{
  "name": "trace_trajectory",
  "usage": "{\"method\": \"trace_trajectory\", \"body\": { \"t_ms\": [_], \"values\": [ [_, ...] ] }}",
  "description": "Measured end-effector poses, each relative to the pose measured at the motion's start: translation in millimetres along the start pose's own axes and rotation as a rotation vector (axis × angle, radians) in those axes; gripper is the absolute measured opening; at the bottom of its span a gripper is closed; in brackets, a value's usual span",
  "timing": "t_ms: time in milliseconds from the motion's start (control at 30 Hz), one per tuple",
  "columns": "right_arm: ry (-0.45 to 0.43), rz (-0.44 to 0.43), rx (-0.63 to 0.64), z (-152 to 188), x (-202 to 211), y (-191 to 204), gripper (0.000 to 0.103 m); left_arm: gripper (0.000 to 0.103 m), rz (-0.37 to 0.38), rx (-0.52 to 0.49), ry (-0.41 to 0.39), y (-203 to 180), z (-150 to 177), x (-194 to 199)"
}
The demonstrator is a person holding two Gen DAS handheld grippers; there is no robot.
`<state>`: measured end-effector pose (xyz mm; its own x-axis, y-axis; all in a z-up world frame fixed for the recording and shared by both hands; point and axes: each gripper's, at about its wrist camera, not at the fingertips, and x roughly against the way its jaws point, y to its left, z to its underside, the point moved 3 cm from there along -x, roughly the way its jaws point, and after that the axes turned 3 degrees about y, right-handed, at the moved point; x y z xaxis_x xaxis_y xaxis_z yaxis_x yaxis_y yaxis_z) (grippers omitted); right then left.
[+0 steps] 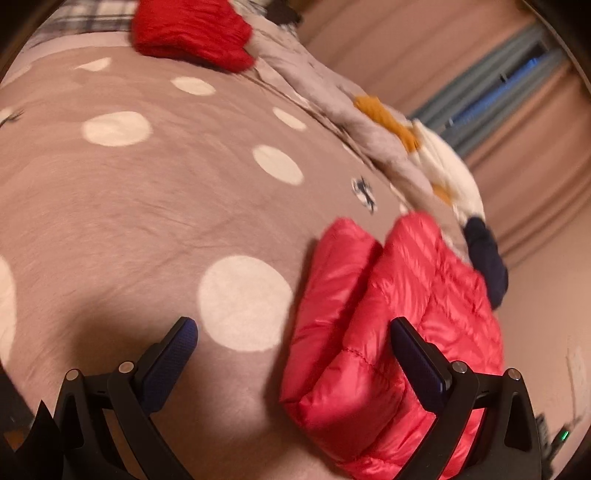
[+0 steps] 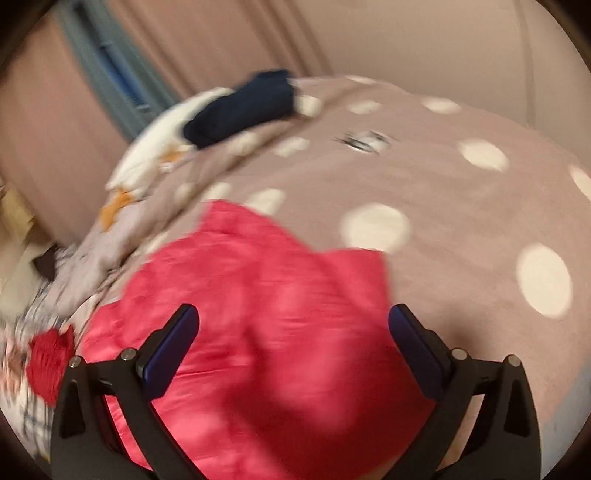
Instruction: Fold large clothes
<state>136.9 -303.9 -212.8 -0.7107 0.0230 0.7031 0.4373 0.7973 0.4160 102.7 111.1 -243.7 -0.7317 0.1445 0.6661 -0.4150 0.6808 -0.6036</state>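
Right tongs stand wide open with nothing between the pads, hovering directly over the pink quilted jacket, which fills the lower middle of that view. Left tongs are just as wide open and hold nothing; from them the pink quilted jacket lies off to one side, under only one finger, while the other finger hangs over bare bedspread. So the right hand looks the nearer one to a grip.

Already folded into a thick, narrow bundle, the jacket runs lengthwise away from the left camera, close to the bed's edge on that side. It rests on a taupe bedspread with big white dots.

Further out along that edge lie a crumpled grey quilt with orange and white patches and a navy garment. A red knit garment sits toward the far corner. Motion blur hides finer detail in the right view.
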Motion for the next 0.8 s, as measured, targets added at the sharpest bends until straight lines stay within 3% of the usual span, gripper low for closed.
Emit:
{"method": "trace_trajectory", "body": {
  "t_ms": [100,200,267,333,433,500,567,667,800],
  "values": [
    [-0.007,0.008,-0.047,-3,2,-15,0.102,0.102,-0.013,0.079,-0.046,6,-4,4],
    [-0.006,0.063,-0.019,-3,1,-20,0.102,0.102,0.047,0.048,0.039,-2,-4,-8],
    [0.01,0.099,-0.011,0,-5,-25,0.102,0.102,0.152,0.092,0.122,-4,5,-19],
    [0.036,0.098,-0.026,2,-14,-31,0.102,0.102,0.196,0.099,0.147,-8,11,-22],
    [0.12,0.047,-0.095,9,-38,-43,0.103,0.102,0.23,0.04,0.154,-23,19,-21],
    [0.135,-0.009,-0.179,16,-43,-51,0.103,0.102,0.343,0.07,0.275,-33,27,-35],
    [0.113,-0.016,-0.196,19,-38,-51,0.103,0.102,0.39,0.099,0.344,-38,32,-47],
    [0.124,-0.058,-0.184,30,-34,-45,0.103,0.102,0.417,0.107,0.317,-42,27,-49],
    [0.12,-0.1,-0.175,41,-30,-35,0.103,0.102,0.501,0.116,0.348,-54,22,-63]
  ]
}}
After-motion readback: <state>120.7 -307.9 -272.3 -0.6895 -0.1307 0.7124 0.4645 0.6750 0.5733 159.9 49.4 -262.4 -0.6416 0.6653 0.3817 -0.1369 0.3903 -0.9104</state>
